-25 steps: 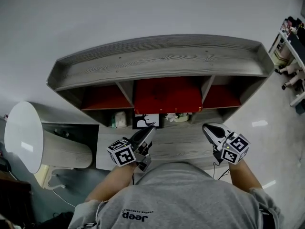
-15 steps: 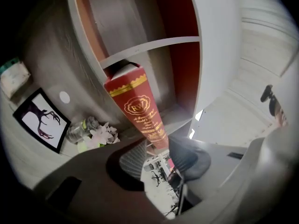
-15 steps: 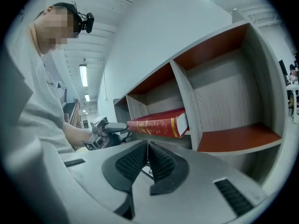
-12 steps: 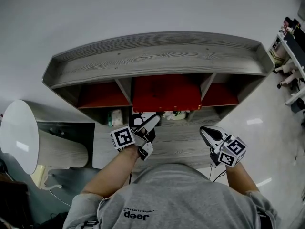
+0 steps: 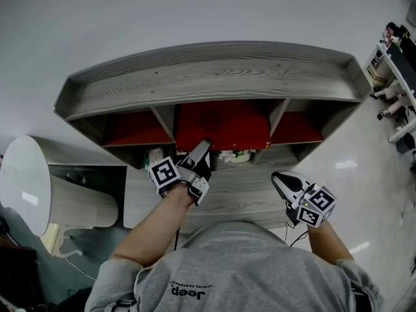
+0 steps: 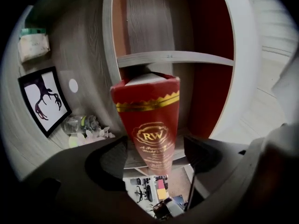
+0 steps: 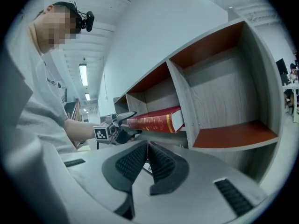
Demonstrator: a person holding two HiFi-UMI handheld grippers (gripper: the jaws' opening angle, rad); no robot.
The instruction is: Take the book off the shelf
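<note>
A grey wood-grain shelf unit (image 5: 208,77) with red-lined compartments rises above a grey desk (image 5: 247,194); a red gold-trimmed hardback book (image 6: 150,118) lies flat in its middle compartment, jutting forward. The left gripper (image 5: 203,149), its jaws just now spreading wide, flanks the book's end without pressing it; the right gripper (image 7: 145,153) has its jaws together, empty.

The fine gold lettering on the book (image 6: 148,120) is too small and blurred to read.

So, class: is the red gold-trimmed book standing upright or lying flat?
Lying flat: the red gold-trimmed book rests cover-up in the middle compartment of the grey wooden shelf.
</note>
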